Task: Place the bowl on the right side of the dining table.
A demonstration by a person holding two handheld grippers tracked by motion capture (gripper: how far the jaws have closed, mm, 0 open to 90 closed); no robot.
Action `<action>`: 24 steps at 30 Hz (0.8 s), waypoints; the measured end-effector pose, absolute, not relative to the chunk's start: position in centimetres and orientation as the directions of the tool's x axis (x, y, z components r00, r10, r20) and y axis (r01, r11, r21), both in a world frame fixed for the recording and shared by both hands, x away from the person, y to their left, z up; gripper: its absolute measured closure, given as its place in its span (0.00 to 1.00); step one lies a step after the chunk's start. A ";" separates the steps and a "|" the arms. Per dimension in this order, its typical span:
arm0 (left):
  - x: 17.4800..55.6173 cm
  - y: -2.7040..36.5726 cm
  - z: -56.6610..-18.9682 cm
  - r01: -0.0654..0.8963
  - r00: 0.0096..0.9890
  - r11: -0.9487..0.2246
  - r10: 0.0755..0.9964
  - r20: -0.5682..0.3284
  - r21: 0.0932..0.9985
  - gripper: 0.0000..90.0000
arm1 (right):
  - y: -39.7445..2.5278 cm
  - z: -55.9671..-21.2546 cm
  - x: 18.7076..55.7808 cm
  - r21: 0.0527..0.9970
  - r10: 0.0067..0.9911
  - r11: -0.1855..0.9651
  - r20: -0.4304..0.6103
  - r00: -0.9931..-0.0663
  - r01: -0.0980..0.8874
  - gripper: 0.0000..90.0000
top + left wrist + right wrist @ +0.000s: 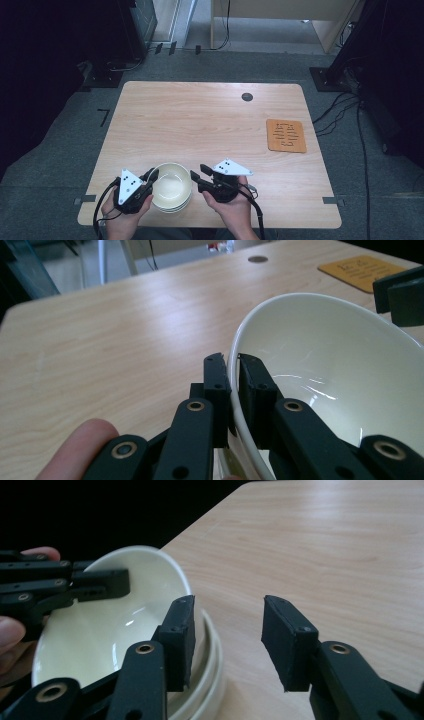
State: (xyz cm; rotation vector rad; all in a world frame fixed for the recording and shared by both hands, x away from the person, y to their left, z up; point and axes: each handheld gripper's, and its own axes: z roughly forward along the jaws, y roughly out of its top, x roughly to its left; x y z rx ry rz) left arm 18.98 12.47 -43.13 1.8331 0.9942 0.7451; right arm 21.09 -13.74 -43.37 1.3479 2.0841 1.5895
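Observation:
A stack of cream bowls (171, 190) sits near the table's front edge, between my two grippers. My left gripper (152, 175) is shut on the left rim of the top bowl (325, 350); one of its jaws is inside the bowl and the other outside (232, 367). In the right gripper view the top bowl (110, 630) looks tilted, raised on the side the left gripper (107, 587) holds, above the lower bowls (212, 680). My right gripper (199, 173) stands open beside the stack's right rim. Its jaws (230, 640) hold nothing, and one is close to the rim.
An orange coaster (286, 135) lies at the table's right side, also far off in the left gripper view (357, 270). A small grey disc (247, 96) is set in the tabletop at the back. The table's front edge (210, 225) runs just behind the bowls.

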 end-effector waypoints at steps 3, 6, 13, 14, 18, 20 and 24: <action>18.7 12.3 -42.9 0.304 0.489 -0.276 0.867 0.099 0.912 0.93 | -13.8 -42.8 20.6 0.852 0.731 -0.036 0.379 -0.568 0.523 0.65; 18.5 12.1 -42.9 0.285 0.483 -0.278 0.868 0.113 0.917 0.93 | -13.7 -42.4 20.2 0.854 0.711 -0.064 0.403 -0.576 0.517 0.68; 17.4 11.1 -42.6 0.217 0.483 -0.287 0.862 0.153 0.933 0.93 | -12.2 -43.3 19.8 0.823 0.740 0.002 0.381 -0.555 0.568 0.77; 17.3 11.0 -42.5 0.207 0.483 -0.288 0.861 0.159 0.935 0.93 | -12.1 -43.3 19.8 0.822 0.744 0.005 0.377 -0.551 0.569 0.78; 16.8 10.5 -42.4 0.176 0.484 -0.291 0.857 0.175 0.940 0.93 | -11.6 -43.4 19.7 0.822 0.764 -0.006 0.372 -0.527 0.570 0.81; 16.6 10.4 -42.4 0.166 0.484 -0.292 0.856 0.181 0.942 0.93 | -11.4 -43.5 19.8 0.820 0.773 -0.009 0.369 -0.516 0.572 0.82; 16.3 10.3 -42.4 0.146 0.478 -0.292 0.857 0.191 0.945 0.93 | -11.1 -43.7 19.9 0.819 0.788 -0.007 0.358 -0.501 0.573 0.86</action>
